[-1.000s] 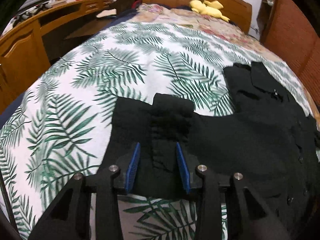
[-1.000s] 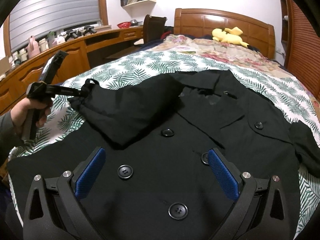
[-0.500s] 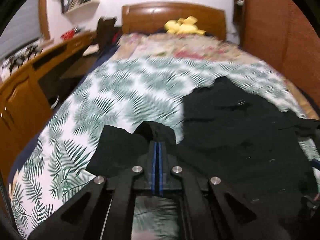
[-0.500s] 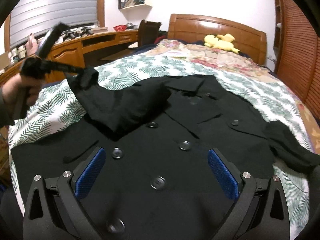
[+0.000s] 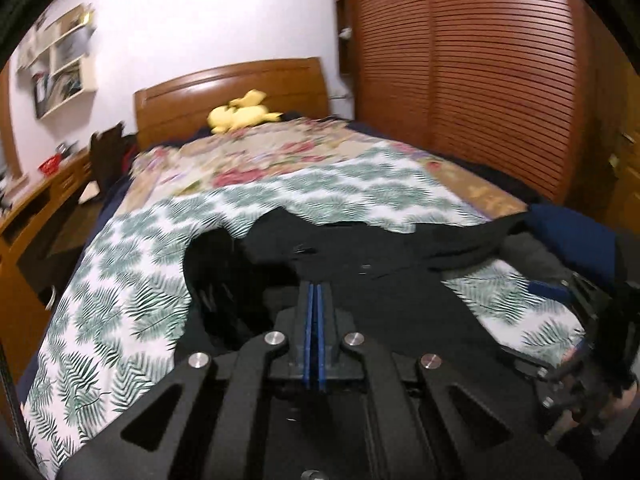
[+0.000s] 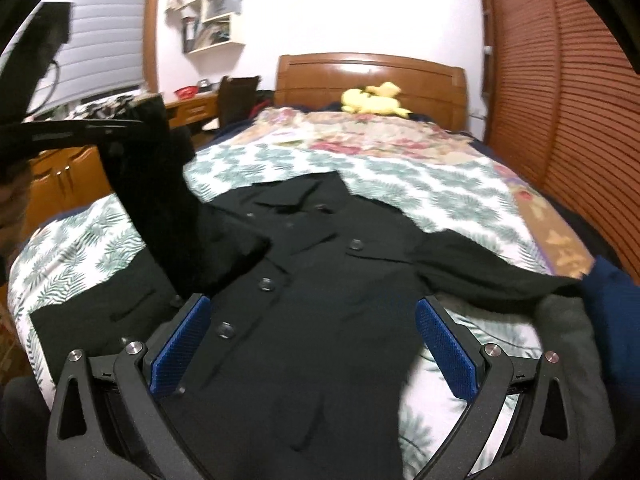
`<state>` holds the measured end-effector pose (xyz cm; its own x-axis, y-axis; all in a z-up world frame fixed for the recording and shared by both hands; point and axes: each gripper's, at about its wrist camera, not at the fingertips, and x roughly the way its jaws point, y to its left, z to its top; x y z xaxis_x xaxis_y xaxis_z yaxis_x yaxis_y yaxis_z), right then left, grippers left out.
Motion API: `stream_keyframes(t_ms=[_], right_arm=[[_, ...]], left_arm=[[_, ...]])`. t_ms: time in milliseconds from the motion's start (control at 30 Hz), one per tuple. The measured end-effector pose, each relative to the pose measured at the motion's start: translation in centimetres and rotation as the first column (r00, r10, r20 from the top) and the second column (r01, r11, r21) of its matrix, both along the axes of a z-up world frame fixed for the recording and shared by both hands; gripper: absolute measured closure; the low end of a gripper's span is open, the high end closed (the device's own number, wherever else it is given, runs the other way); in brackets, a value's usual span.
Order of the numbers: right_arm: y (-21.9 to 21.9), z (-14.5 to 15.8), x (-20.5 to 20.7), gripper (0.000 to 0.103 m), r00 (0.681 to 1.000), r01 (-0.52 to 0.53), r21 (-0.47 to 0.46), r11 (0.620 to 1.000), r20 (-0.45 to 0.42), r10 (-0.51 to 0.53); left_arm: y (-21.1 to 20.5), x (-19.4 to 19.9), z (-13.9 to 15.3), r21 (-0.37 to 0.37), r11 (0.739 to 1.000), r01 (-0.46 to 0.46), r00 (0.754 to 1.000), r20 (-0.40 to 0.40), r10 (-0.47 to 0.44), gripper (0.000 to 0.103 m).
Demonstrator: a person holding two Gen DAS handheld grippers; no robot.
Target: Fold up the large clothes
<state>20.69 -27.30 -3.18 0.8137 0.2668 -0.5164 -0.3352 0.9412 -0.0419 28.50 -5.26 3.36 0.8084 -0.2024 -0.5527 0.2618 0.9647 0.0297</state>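
The black coat lies front-up on the bed, collar toward the headboard. The left hand-held gripper is clenched on the coat's sleeve, which is raised above the coat's left half. The right hand-held gripper is released, hovering over the coat's lower front. Risk: the sleeve may slip from the clenched pads under its own weight, or land bunched across the buttons, producing an uneven fold.
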Motion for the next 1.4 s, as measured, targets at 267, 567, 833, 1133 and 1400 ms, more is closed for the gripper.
stream_keyframes(t_ms=[267, 567, 833, 1133, 1400], right_arm=[[-3.6, 0.0, -1.9, 0.000, 0.998, 0.060, -0.004, 0.998, -0.019, -0.060], [-3.0, -1.3, -1.7, 0.001, 0.998, 0.031, -0.016, 0.999, -0.057, -0.032], [2.8, -2.0, -0.7, 0.017, 0.991, -0.112, 0.012, 0.994, -0.076, 0.112], [13.2, -5.2, 0.3, 0.034, 0.937, -0.326, 0.007, 0.945, -0.131, 0.324], [21.1, -8.5, 0.4, 0.048, 0.863, -0.468, 0.022, 0.883, -0.204, 0.463]], left_arm=[[-3.4, -4.8, 0.2, -0.031, 0.995, 0.091, 0.996, -0.011, -0.092, 0.103], [-1.1, -8.6, -1.9, -0.055, 0.997, 0.052, 0.998, -0.015, -0.053, 0.088], [5.7, -10.6, -5.1, -0.112, 0.991, -0.079, 0.997, -0.009, 0.079, 0.079], [12.7, -12.6, -8.5, -0.134, 0.970, -0.205, 0.978, -0.004, 0.206, 0.077], [16.8, -14.1, -9.3, -0.125, 0.955, -0.268, 0.962, 0.009, 0.271, 0.075]])
